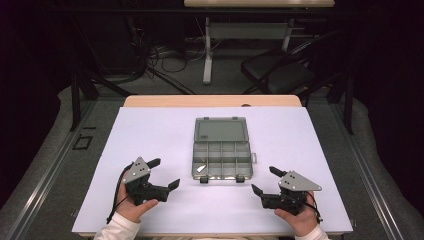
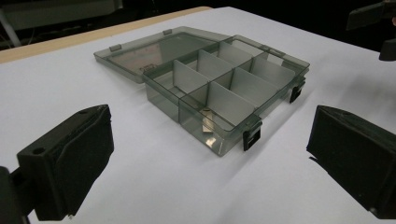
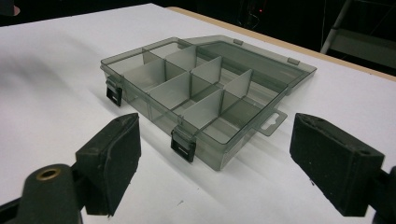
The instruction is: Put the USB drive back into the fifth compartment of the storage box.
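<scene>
A clear grey compartment box (image 1: 221,148) lies open at the centre of a white worktop (image 1: 150,130), its lid folded flat toward twelve o'clock and its two black latches facing six o'clock. A small pale piece (image 1: 201,168) sits in the near-left compartment. At about seven o'clock from the box, the left hand (image 1: 134,207) rests on the worktop holding the left gripper (image 1: 164,173), angled toward the box, its fingers (image 2: 70,163) spread wide with nothing between them. At about five o'clock, the right hand (image 1: 295,218) holds the right gripper (image 1: 266,180) in a mirrored pose, angled inward, its fingers (image 3: 112,161) also wide apart and bare. Both grippers sit near the box without touching it.
</scene>
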{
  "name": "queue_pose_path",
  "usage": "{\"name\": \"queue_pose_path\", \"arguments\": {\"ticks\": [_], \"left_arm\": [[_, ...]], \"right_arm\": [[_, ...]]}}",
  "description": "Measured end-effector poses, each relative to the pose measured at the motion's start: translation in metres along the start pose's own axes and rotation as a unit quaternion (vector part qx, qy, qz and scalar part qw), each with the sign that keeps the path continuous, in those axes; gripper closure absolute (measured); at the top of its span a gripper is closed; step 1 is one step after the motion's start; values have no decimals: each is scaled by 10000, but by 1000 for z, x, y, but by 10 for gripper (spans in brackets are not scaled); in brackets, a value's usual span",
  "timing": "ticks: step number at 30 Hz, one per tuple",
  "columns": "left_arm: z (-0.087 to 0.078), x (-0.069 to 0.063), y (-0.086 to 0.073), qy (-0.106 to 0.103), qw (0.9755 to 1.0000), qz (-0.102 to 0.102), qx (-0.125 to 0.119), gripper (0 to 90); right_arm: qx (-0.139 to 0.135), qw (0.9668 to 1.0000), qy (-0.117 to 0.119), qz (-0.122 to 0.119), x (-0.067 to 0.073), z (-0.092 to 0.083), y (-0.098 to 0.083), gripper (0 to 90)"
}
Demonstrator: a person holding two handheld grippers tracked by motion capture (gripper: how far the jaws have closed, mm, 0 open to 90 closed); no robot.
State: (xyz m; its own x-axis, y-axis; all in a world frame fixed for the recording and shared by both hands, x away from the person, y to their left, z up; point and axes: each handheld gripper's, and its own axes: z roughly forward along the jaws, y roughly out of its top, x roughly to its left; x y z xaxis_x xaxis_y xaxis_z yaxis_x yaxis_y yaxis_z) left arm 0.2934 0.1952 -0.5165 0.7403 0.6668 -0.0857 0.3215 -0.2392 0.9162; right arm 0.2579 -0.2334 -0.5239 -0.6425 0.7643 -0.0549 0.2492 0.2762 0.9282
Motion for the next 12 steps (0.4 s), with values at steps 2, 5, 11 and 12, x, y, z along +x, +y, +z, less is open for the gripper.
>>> {"name": "queue_pose_path", "arguments": {"ticks": [2, 5, 11, 12], "left_arm": [[0, 1, -1, 14, 10000, -43, -41, 5], [-1, 3, -2, 37, 10000, -71, -37, 5], [-1, 3, -2, 40, 9999, -84, -42, 5], [0, 4, -2, 36, 10000, -79, -41, 5]], "right_arm": [[-1, 10000, 0, -3, 0, 0, 0, 163], [6, 10000, 0, -1, 0, 0, 0, 163], [-2, 10000, 9, -25, 0, 0, 0, 163], [-2, 10000, 7, -12, 0, 0, 0, 163]]}}
